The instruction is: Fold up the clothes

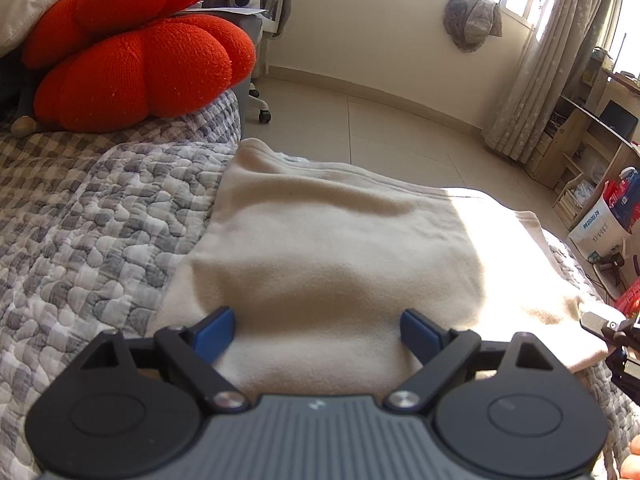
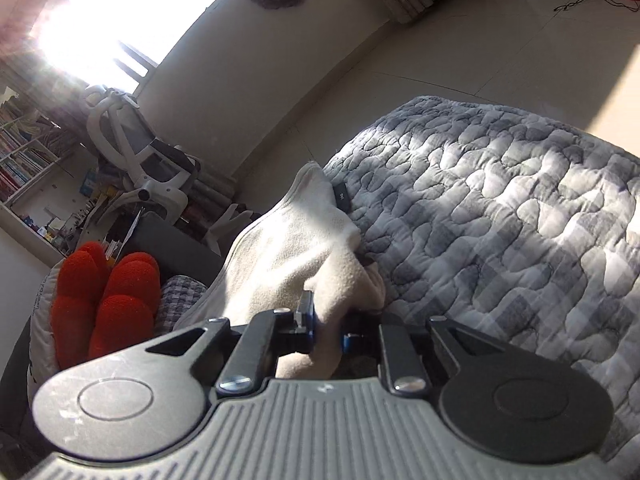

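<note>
The right gripper point(image 2: 326, 330) has its blue fingers point(image 2: 307, 322) pinched tight on a bunched edge of the cream fleece garment point(image 2: 298, 248), fabric squeezed between them and lifted a bit off the bed. The left gripper point(image 1: 316, 330) is spread wide, its blue fingers point(image 1: 214, 334) resting on the same garment point(image 1: 340, 248) with the cloth between them, not gripping anything. The garment is soft, pale cream and fuzzy, mostly flat with a few shallow wrinkles and bright sun on one side. It lies on the grey-and-white quilted bedspread point(image 1: 80, 216) near the bed's edge, long axis running away from the left camera toward the tiled floor point(image 1: 380, 120). A red knitted cushion point(image 1: 136, 48) sits further up the bed.
</note>
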`<state>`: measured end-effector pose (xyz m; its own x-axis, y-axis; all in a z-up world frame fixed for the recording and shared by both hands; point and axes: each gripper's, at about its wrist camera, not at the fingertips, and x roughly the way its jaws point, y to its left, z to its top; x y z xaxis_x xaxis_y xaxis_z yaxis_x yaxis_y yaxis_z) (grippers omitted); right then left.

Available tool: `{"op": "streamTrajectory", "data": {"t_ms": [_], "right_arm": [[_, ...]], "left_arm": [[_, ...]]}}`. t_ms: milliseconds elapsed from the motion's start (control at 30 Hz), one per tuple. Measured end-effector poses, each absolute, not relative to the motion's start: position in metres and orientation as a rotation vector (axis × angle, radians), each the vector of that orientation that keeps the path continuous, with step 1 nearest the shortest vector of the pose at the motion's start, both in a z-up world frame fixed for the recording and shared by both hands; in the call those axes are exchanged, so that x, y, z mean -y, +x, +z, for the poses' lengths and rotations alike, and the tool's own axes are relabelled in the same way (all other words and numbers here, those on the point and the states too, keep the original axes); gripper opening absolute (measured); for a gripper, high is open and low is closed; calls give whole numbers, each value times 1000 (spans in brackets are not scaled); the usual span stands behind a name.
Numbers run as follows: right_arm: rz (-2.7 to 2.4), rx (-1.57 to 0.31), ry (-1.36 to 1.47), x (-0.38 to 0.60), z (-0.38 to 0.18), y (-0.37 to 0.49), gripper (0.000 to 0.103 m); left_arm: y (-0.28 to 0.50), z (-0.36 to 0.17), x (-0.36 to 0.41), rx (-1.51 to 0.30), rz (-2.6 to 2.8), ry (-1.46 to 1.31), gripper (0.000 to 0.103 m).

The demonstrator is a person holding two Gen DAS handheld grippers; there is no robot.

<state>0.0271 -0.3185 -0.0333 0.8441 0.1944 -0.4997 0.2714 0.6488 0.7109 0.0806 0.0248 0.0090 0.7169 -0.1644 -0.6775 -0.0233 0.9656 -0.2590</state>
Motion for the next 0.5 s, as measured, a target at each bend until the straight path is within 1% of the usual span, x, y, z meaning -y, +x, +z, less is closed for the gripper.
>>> {"op": "streamTrajectory", "data": {"t_ms": [100,200,300,433,500], "right_arm": [[-50,-583,913,322,-36,27,17],[-44,-541,871,314,-25,25,17],[-25,-501,835,305,-11,24,17],[-98,-559,807,303,-15,32,17],[-122,-578,838,306,-21,33,17]], "left_arm": [[84,11,-49,-775,-98,-419,90],[83,12,-72,-750,-101,-570,89],[81,13,-79,-728,-82,-563,89],[78,14,-87,-720,-79,-555,88],[77,16,-93,-715,-68,-569,88]]}}
